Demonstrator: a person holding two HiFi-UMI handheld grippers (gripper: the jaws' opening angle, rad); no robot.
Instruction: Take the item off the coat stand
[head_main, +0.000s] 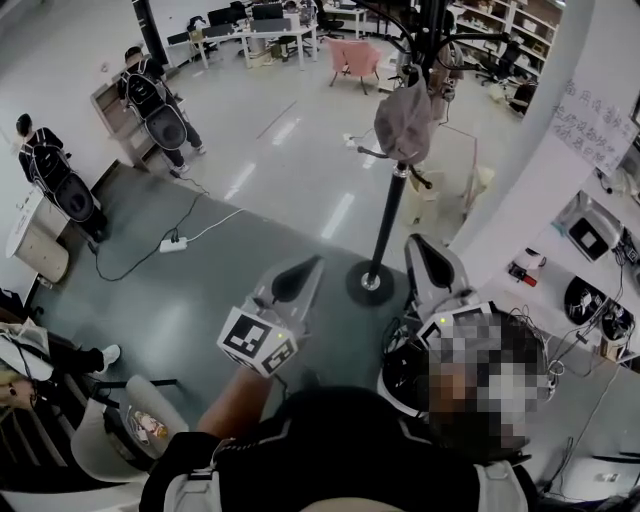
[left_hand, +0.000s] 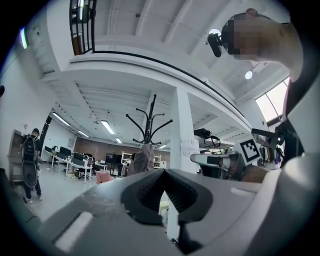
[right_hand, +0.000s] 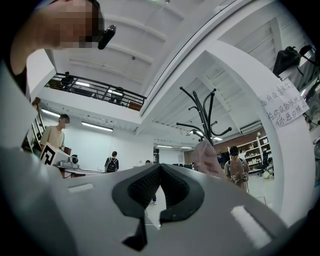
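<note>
A black coat stand (head_main: 390, 215) rises from a round base on the grey floor ahead of me, with bare curved hooks at its top. A greyish-pink cap (head_main: 403, 122) hangs from its upper part. My left gripper (head_main: 306, 265) points at the stand's base from the left, shut and empty. My right gripper (head_main: 416, 244) is just right of the pole, also shut and empty. In the left gripper view the stand (left_hand: 149, 120) and cap (left_hand: 142, 159) are well beyond the jaw tips (left_hand: 165, 172). In the right gripper view the cap (right_hand: 208, 157) hangs beyond the closed tips (right_hand: 160, 167).
A white pillar (head_main: 525, 170) with a taped paper notice stands right of the stand. Two people (head_main: 158, 95) stand at the far left. A power strip and cable (head_main: 173, 243) lie on the floor. A pink chair (head_main: 353, 56) and desks are at the back; cluttered benches (head_main: 590, 290) line the right.
</note>
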